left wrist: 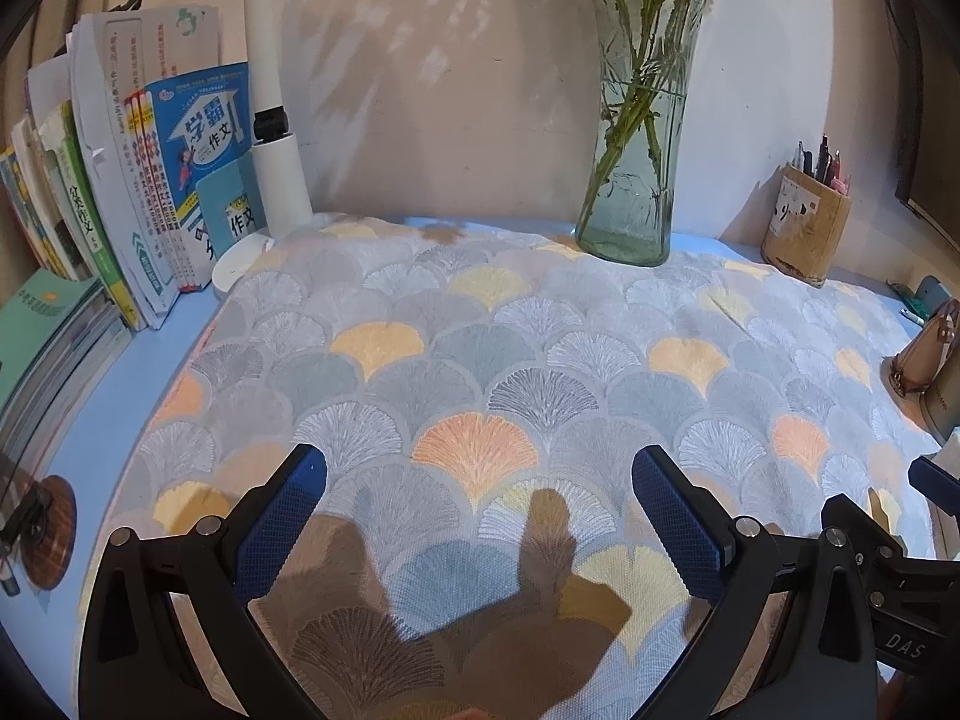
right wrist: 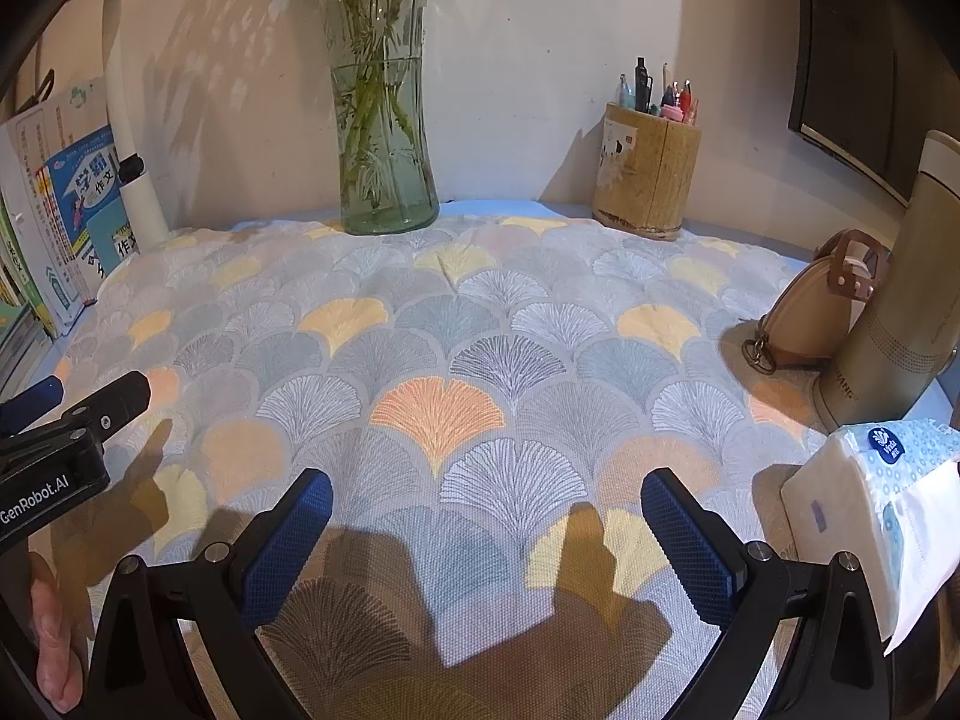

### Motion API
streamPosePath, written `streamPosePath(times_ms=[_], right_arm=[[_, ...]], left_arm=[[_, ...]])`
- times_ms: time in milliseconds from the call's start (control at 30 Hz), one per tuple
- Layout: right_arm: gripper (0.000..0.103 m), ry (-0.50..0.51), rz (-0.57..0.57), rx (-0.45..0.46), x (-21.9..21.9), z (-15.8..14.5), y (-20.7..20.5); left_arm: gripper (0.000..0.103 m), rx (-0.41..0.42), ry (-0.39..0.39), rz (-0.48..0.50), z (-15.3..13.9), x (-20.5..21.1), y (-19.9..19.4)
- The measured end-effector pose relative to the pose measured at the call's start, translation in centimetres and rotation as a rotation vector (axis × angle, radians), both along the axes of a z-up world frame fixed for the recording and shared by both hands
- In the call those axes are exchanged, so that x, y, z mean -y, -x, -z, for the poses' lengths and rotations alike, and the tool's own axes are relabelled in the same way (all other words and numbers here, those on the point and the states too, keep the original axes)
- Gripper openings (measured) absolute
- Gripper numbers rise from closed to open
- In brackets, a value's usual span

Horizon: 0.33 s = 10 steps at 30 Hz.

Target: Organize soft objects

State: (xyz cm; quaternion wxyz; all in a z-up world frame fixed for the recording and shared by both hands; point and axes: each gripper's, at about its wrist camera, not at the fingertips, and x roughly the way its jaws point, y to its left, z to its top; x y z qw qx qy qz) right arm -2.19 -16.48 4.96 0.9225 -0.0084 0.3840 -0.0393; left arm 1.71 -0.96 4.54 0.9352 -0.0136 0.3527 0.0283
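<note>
Fingers: left gripper (left wrist: pixel 479 516) and right gripper (right wrist: pixel 487 519) both spread, holding nothing
Cloth (left wrist: pixel 480 360): pinch near edge, fold away from vase (left wrist: pixel 639 120)

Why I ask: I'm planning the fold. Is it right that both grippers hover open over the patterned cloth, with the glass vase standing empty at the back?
Not quite: the glass vase holds green flower stems in water, as the right wrist view shows. The rest stands: left gripper and right gripper hover, jaws open, over the patterned cloth.
</note>
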Motion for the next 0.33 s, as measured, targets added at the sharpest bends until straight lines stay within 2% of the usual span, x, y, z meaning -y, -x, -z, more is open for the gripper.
streamPosePath(times_ms=[133,267,333], right_arm=[[0.103,-0.001,-0.005,-0.003,0.08,0.06,0.04],[0.103,-0.004,-0.012,-0.005,0.25,0.07,0.04],[0.103,-0.004,-0.013,-0.006,0.29,0.05,0.05]], left_arm=[[0.102,-0.014,0.016,0.002,0.09,-0.19,-0.21],[0.102,0.062,0.012,-0.01,-0.43,-0.44,0.42],[0.102,0.069,-0.007,-0.012,-0.51,-0.2,0.43]])
